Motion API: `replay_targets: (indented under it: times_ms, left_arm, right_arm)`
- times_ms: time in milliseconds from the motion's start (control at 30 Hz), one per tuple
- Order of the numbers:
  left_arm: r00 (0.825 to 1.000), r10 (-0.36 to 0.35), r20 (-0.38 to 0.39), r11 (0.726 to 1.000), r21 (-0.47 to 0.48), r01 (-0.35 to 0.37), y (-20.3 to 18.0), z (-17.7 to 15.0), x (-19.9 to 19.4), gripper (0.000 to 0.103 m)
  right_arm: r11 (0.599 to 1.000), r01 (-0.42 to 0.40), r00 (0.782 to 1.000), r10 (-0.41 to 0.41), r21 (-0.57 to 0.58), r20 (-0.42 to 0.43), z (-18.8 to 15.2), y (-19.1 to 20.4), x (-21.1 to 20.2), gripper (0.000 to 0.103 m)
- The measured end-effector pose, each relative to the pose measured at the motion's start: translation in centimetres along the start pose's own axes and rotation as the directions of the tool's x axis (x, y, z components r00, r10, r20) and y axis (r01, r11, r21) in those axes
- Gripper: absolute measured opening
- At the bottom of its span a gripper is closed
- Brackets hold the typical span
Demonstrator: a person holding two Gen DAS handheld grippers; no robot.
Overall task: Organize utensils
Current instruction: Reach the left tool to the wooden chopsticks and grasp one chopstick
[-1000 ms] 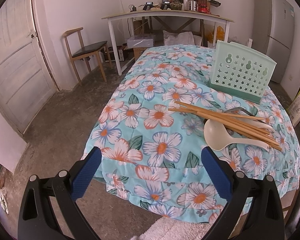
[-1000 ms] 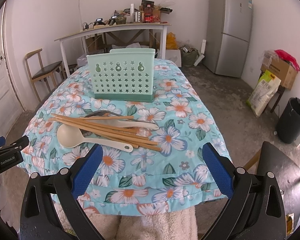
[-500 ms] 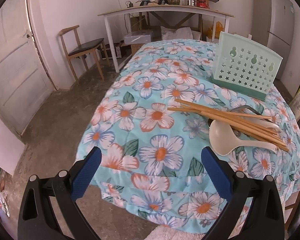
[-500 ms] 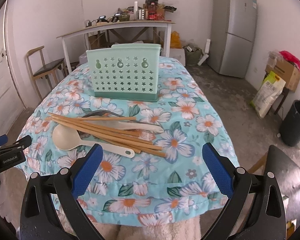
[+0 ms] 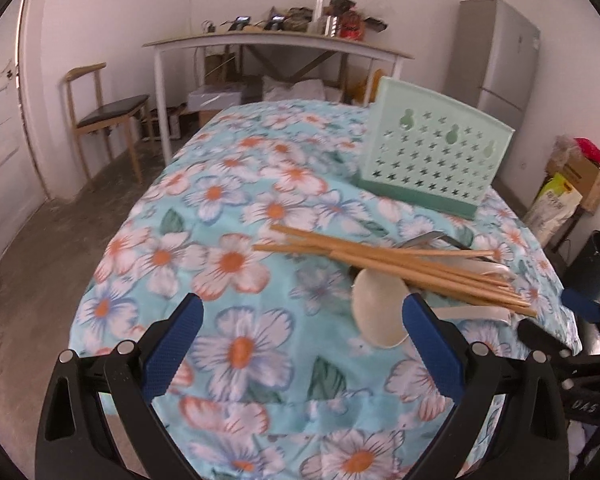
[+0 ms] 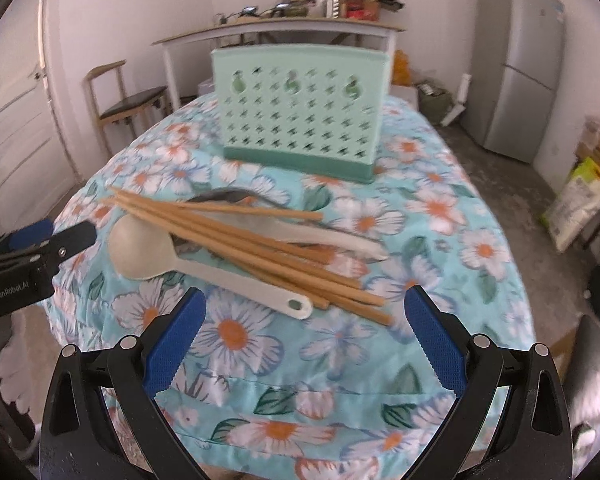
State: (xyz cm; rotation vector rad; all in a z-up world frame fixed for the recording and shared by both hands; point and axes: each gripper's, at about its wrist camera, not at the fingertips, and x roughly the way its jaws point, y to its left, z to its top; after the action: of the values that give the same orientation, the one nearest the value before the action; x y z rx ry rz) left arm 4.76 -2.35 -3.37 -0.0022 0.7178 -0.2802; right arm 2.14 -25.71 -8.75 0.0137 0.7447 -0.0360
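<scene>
Both grippers were wide open and holding nothing — the left gripper point(image 5: 300, 332) hovered over the near edge of the floral tablecloth point(image 5: 220, 264), the right gripper point(image 6: 302, 320) just in front of the pile. The utensils lay in a loose heap on the cloth: wooden chopsticks point(image 6: 236, 236) crossing over a cream spoon point(image 6: 148, 252), with a second pale spoon point(image 6: 324, 236) underneath. The mint-green holder point(image 6: 300, 116) stood upright behind them — apart from the pile.
</scene>
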Motion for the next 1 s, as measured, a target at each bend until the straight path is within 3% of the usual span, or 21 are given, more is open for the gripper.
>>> replay_targets:
  times_ms: [267,500,600,833,1000]
  left_arm:
    - [0.997,-0.072,0.013,0.997,0.033,0.071,-1.1,0.1,1.2,0.097]
    - [0.993,-0.117,-0.023,0.993,-0.003,0.117,-0.6,0.6,2.4,0.088]
    - [0.985,-0.165,-0.048,0.986,-0.041,0.163,-0.2,1.0,2.9,0.08]
    - [0.934,-0.343,-0.097,0.92,-0.234,0.313,1.1,1.9,4.5,0.056]
    - [0.893,-0.438,-0.105,0.851,-0.368,0.375,2.1,2.1,6.0,0.041]
  right_arm:
    - [0.996,-0.057,0.998,0.054,-0.068,-0.038,-0.7,0.5,2.2,0.095]
    - [0.994,-0.076,0.996,0.072,-0.085,-0.045,-1.4,0.3,3.5,0.095]
    - [0.991,-0.094,0.995,0.091,-0.09,-0.036,-1.6,0.3,3.6,0.095]
    - [0.989,-0.12,0.993,0.119,-0.087,-0.02,-1.8,0.0,3.6,0.095]
    - [0.987,-0.135,0.991,0.134,-0.083,-0.015,-1.8,-0.3,3.6,0.095]
